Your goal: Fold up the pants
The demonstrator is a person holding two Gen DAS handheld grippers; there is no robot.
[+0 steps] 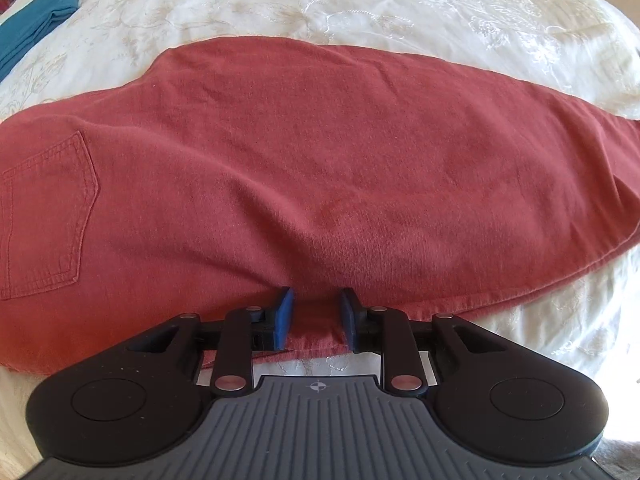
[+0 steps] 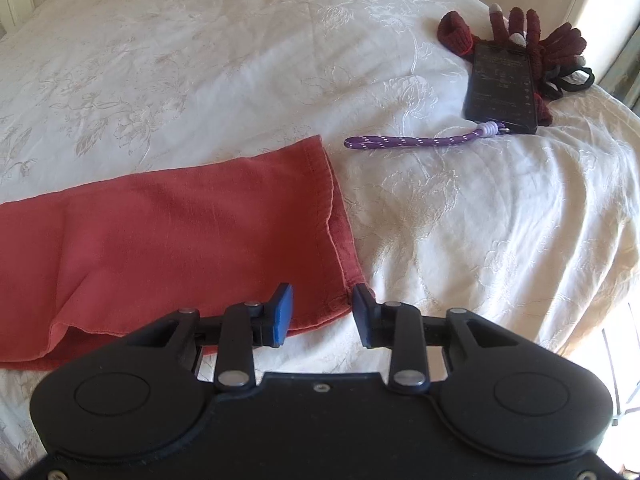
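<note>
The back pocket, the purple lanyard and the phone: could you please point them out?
Back pocket point(image 1: 48, 216), left wrist view, pocket's middle.
Purple lanyard point(image 2: 416, 141), right wrist view, mid-cord.
Phone point(image 2: 502, 84), right wrist view, dark face.

Bed point(image 2: 200, 60): cream embroidered cover, floral stitching, creased. Teal folded cloth point(image 1: 36, 20) at its far left edge. Far right: dark phone point(image 2: 504, 88) lying flat on dark red knit gloves point(image 2: 560, 40); purple wrist strap point(image 2: 420, 141) with pale flecks runs leftward from the phone's near end.
</note>
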